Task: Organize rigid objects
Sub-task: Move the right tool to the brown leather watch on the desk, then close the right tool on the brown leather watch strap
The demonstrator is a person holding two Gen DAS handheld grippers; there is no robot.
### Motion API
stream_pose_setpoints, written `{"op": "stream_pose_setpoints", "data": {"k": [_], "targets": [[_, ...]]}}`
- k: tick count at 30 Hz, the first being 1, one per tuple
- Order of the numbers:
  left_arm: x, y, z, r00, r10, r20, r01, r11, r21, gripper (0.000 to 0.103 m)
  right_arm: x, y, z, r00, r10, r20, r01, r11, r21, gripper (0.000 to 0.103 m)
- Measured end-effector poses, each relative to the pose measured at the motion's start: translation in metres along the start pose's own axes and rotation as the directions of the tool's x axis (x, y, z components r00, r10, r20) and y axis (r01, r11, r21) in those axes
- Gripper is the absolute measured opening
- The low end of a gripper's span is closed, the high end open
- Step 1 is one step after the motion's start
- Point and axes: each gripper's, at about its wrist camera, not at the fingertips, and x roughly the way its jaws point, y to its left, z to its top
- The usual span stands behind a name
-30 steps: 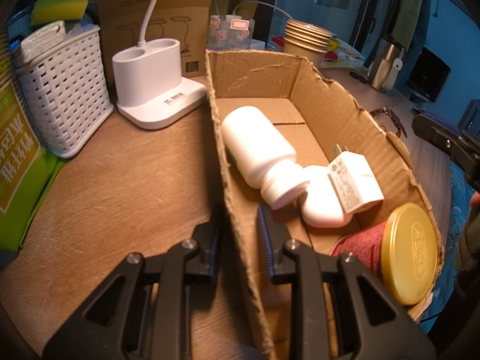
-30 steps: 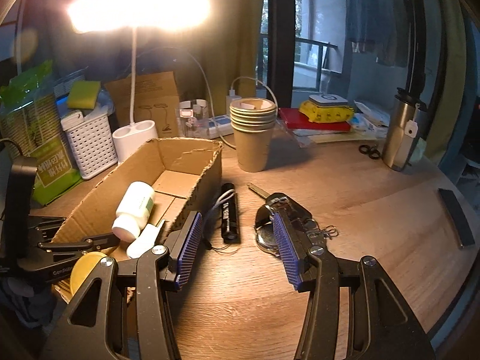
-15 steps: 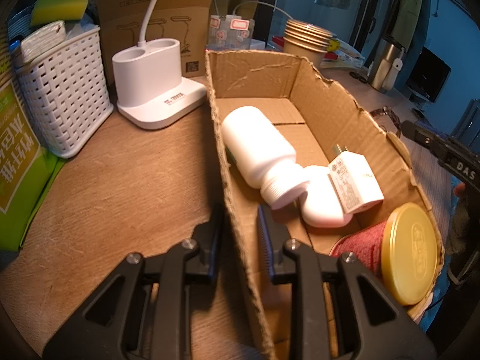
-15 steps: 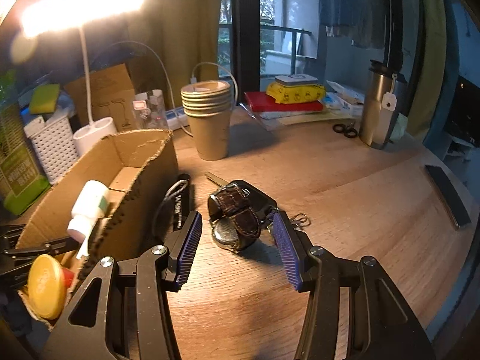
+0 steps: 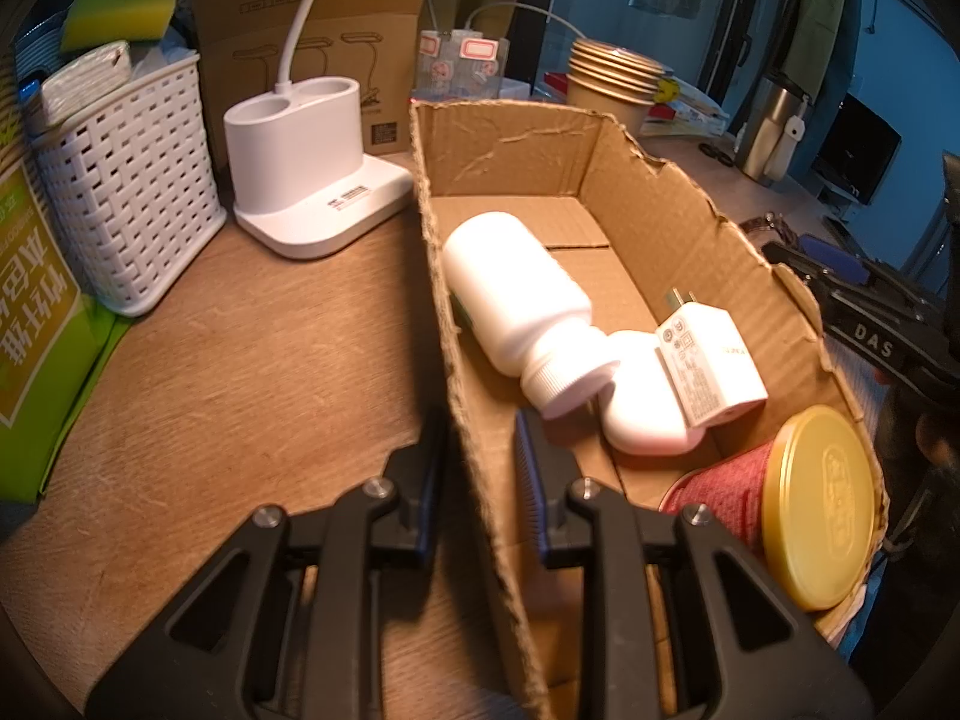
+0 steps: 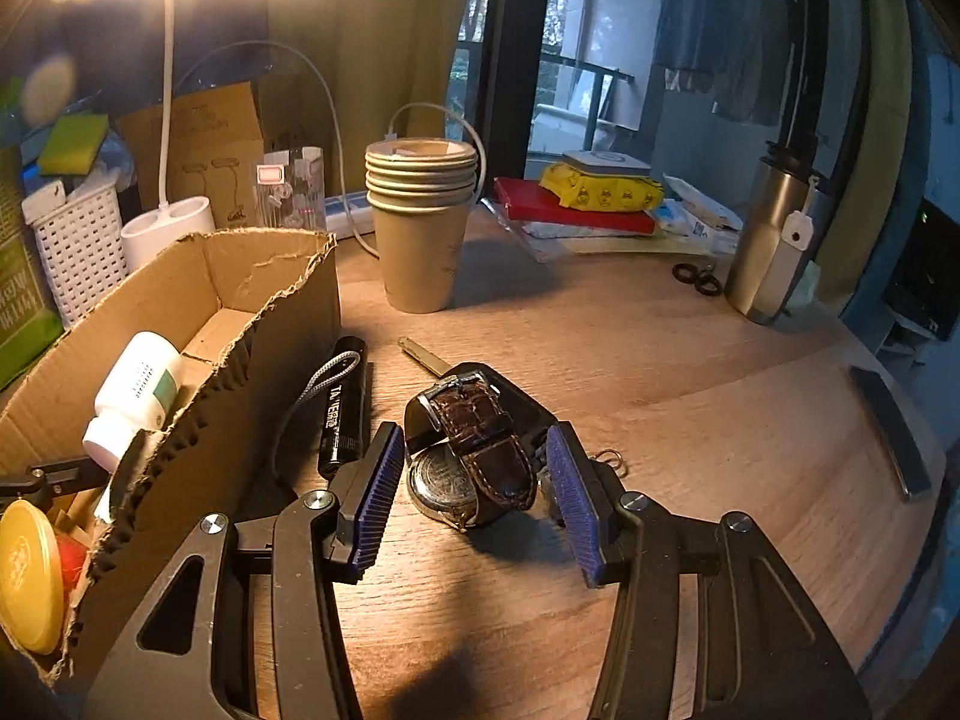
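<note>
Box (image 5: 654,222) holds 1 white bottle (image 5: 516,294), charger (image 5: 711,363) on white case (image 5: 642,414), gold-lid tin (image 5: 819,516). My left claw (image 5: 477,450) clamped on box's near wall, 1 finger each side. Watch (image 6: 477,459) on desk betw. my right claw's (image 6: 474,489) spread fingers, not gripped. Flashlight (image 6: 343,405) beside box.

White basket (image 5: 126,180), lamp base (image 5: 312,180), stacked paper cups (image 6: 420,222), steel tumbler (image 6: 774,240).
</note>
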Motion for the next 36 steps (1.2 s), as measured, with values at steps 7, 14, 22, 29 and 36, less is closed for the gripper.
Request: {"op": "stream_pose_setpoints", "data": {"k": [7,14,22,29,36], "targets": [[0.000,0.000,0.000,1.000,0.000,0.000,0.000,1.000,0.000,0.025,-0.008,0.003,-0.006,1.000,0.030,-0.007,-0.031,0.999,-0.025,0.025],[0.000,0.001,0.000,1.000,0.000,0.000,0.000,1.000,0.000,0.025,-0.031,0.000,-0.017,0.997,0.072,-0.014,-0.073,0.997,-0.032,0.025],[0.000,0.000,0.000,1.000,0.000,0.000,0.000,1.000,0.000,0.025,-0.052,0.003,-0.033,0.995,0.092,-0.046,-0.095,0.992,-0.079,0.025],[0.000,0.000,0.000,1.000,0.000,0.000,0.000,1.000,0.000,0.025,-0.057,0.019,-0.037,0.984,0.157,-0.080,-0.166,0.979,-0.116,0.025],[0.000,0.001,0.000,1.000,0.000,0.000,0.000,1.000,0.000,0.025,-0.043,0.022,-0.039,0.986,0.135,-0.099,-0.145,0.984,-0.102,0.055]]}}
